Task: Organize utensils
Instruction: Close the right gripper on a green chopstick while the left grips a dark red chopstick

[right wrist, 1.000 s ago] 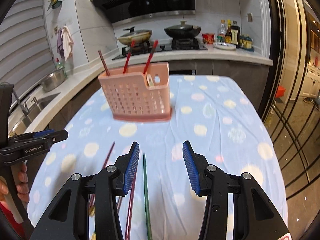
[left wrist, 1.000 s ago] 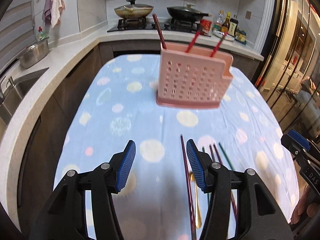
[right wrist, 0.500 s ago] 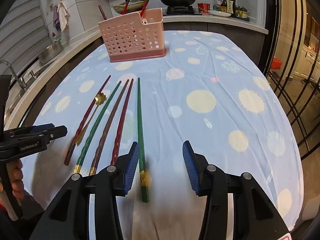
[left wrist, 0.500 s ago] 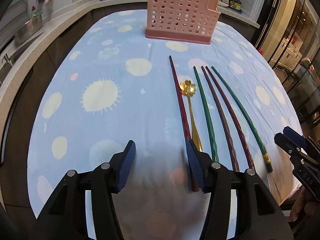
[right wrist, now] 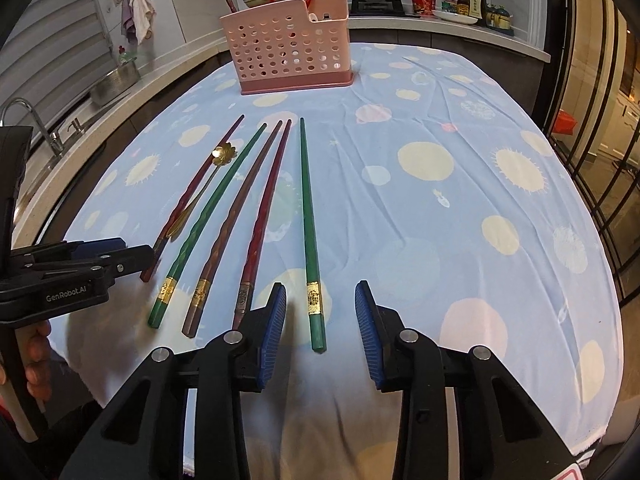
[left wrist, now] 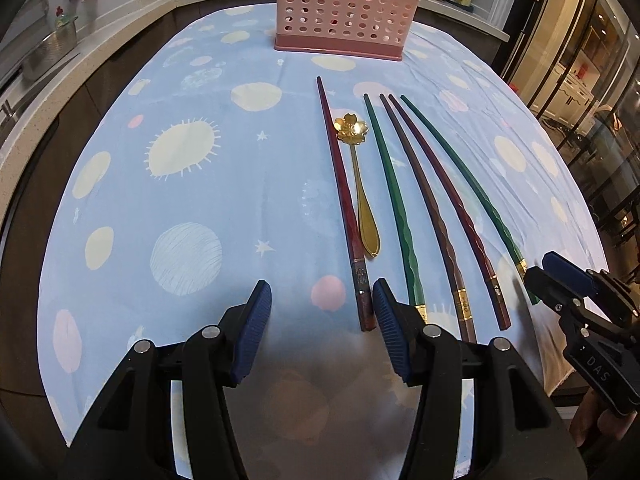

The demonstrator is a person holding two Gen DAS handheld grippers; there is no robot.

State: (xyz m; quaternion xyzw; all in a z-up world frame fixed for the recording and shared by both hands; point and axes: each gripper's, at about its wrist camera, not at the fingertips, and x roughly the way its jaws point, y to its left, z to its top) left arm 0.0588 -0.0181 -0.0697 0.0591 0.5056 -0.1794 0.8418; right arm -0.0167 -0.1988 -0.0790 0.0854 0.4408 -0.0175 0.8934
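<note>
Both grippers have been dropping lower and pulling back toward the near edge, so the chopsticks are now lying in full view. Five chopsticks and a gold flower spoon [left wrist: 354, 148] are resting side by side on the tabletop [right wrist: 460, 208], well short of the pink utensil basket [right wrist: 286, 46]. The right gripper [right wrist: 320, 312] is hovering wide open around the butt of the rightmost green chopstick [right wrist: 308, 216]; the left gripper [left wrist: 322, 308] is gaping empty beside the dark red chopstick [left wrist: 340, 184]. Pickup seems to be starting: next, closing squarely on one stick.
</note>
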